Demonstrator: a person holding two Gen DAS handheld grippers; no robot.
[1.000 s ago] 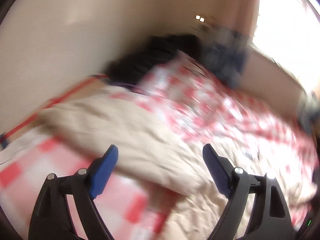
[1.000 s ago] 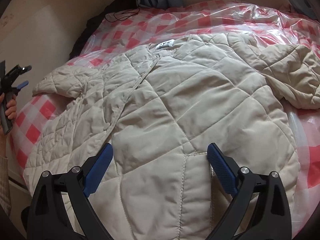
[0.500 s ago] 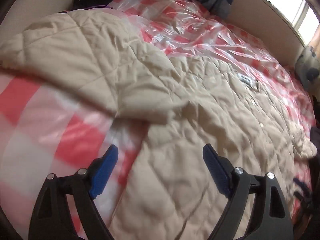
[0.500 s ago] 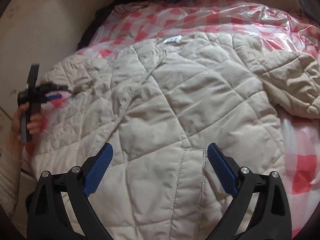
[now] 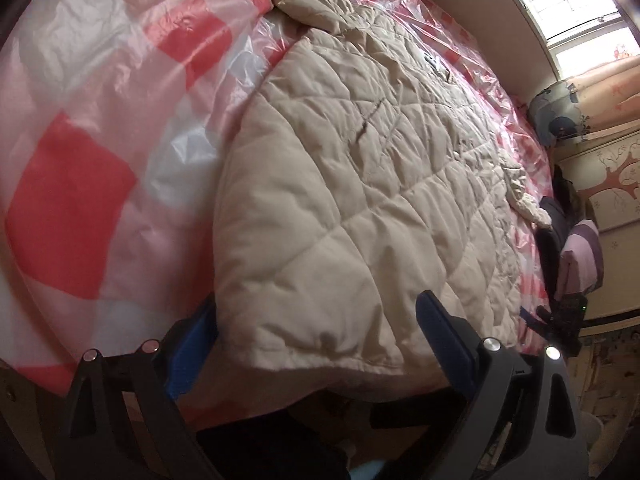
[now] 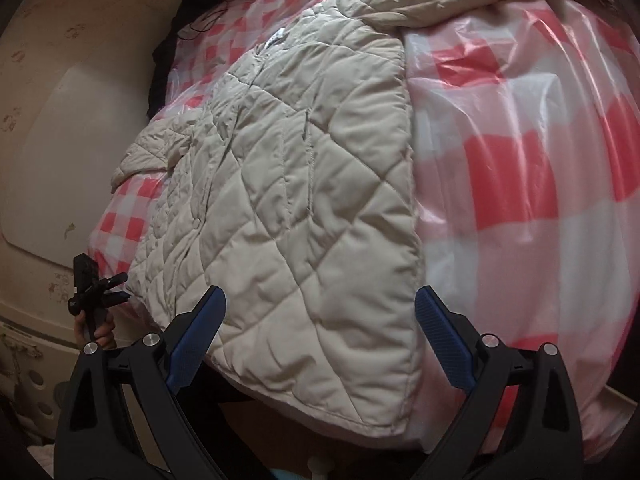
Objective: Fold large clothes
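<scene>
Quilted beige jacket [image 6: 304, 208], spread flat on the checked bedcover [image 6: 520, 184] for folding, hem at six o'clock over the bed edge: we hold left gripper [image 5: 316, 344] and right gripper [image 6: 320, 336] wide open, each framing one hem corner, presumably to pinch them.

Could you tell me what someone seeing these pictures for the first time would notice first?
The big beige quilted jacket spread flat over the bed stands out most, its hem hanging at the near edge. Under it lies a red-and-white checked bedcover beneath glossy clear plastic. Each open gripper hovers at a hem corner: the left gripper at one, the right gripper at the other.
</scene>
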